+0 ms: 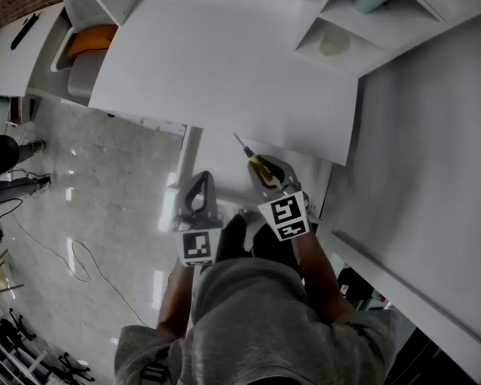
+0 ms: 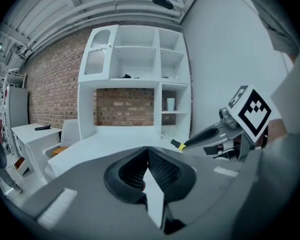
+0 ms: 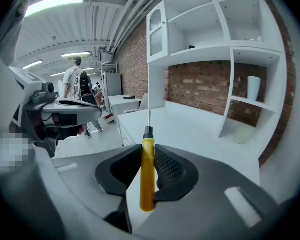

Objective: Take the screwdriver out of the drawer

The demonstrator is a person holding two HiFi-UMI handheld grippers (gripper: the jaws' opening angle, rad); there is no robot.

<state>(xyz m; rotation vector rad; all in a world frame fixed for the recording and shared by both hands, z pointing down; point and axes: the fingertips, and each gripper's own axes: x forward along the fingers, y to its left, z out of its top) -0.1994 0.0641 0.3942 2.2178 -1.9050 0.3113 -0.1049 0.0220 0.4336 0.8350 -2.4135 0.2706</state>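
Right gripper (image 3: 147,151), angled downward near the white desk (image 1: 224,62), clamps the yellow screwdriver (image 3: 147,179); left gripper (image 2: 148,156) alongside, jaws together, empty.

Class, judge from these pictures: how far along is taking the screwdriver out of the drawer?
Done: the screwdriver is up in the air, in front of the white desk. In hand: the right tongs clamp its yellow handle; the left tongs are shut and empty. Left: probably only setting it down.
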